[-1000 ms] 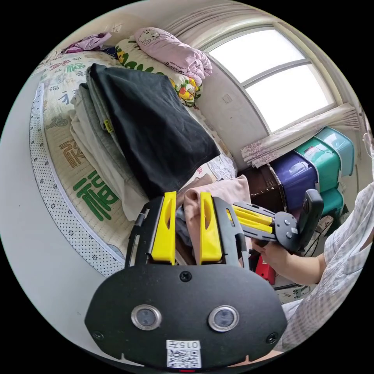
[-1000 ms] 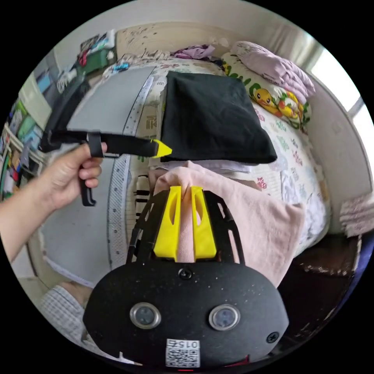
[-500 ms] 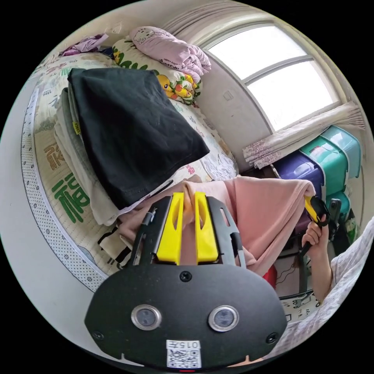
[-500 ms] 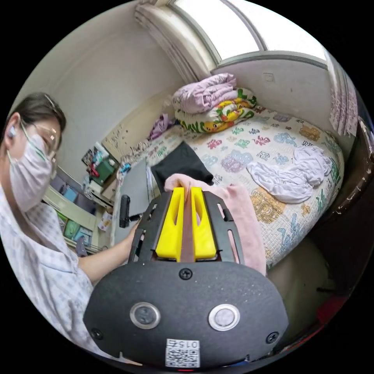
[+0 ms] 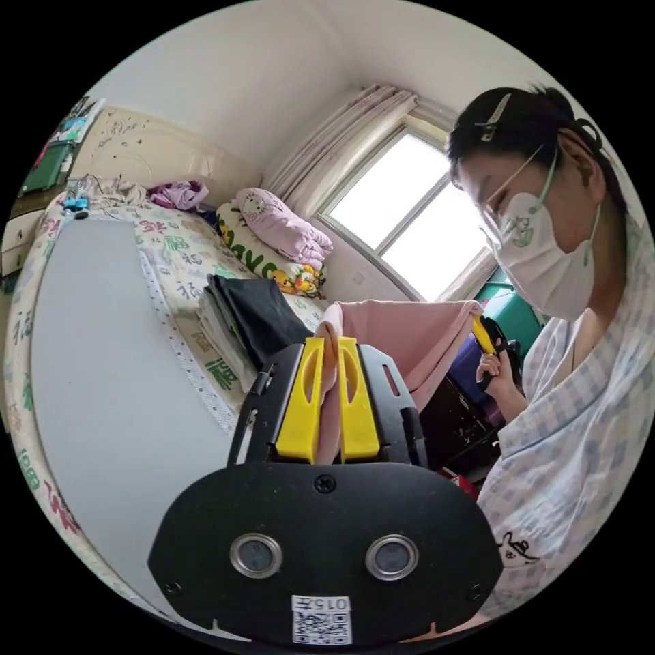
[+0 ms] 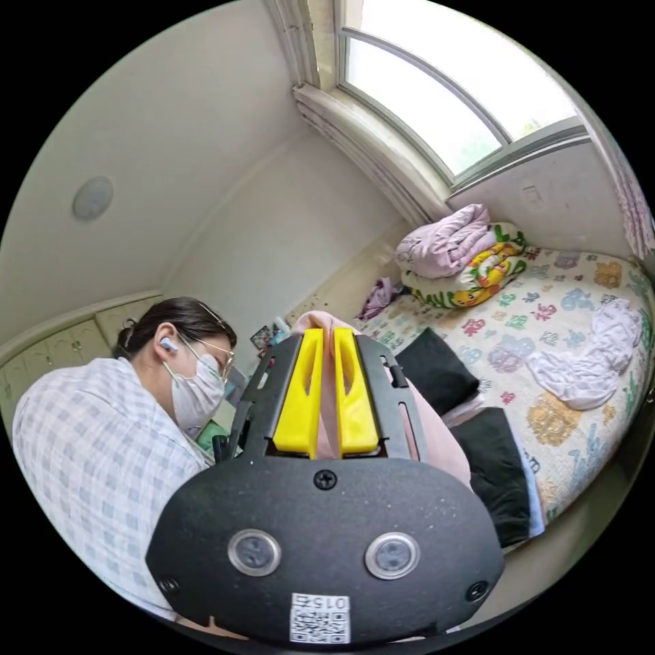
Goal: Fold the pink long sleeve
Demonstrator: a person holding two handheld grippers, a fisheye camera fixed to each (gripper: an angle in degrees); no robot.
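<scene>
In the left gripper view, the left gripper (image 5: 329, 344) stands closest, its two smooth yellow plastic jaws closed on a bunched fold of the pink long sleeve (image 5: 409, 334). The soft, matte cloth runs down between the jaws and also stretches as a taut band away to the right gripper (image 5: 481, 333), whose yellow tip pinches the far edge; the person's hand (image 5: 492, 368) holds its dark handle. How much of the garment hangs below is hidden behind the black gripper body.

In the right gripper view, the right gripper (image 6: 326, 336) likewise has its jaws pressed together on a ridge of the pink long sleeve (image 6: 437, 443), which bulges over the jaw tips and falls away to one side in a rounded drape. Its lower part is cut off by the gripper body.

Beyond the left gripper lies a flat grey board (image 5: 102, 355) on the bed (image 5: 170, 252), which has a quilted, printed cover. A stack of folded clothes (image 5: 239, 321) sits just beside the board, a black piece on top of pale ones. The right gripper view shows the black piece (image 6: 437, 372) with another dark folded item (image 6: 498, 471) near it, and a crumpled white garment (image 6: 587, 368) well apart on the cover.

Farther off, rolled bedding (image 5: 280, 239), lilac above a bright cartoon print, is piled near the window (image 5: 409, 211). The person (image 5: 580, 423) wears a checked shirt.
</scene>
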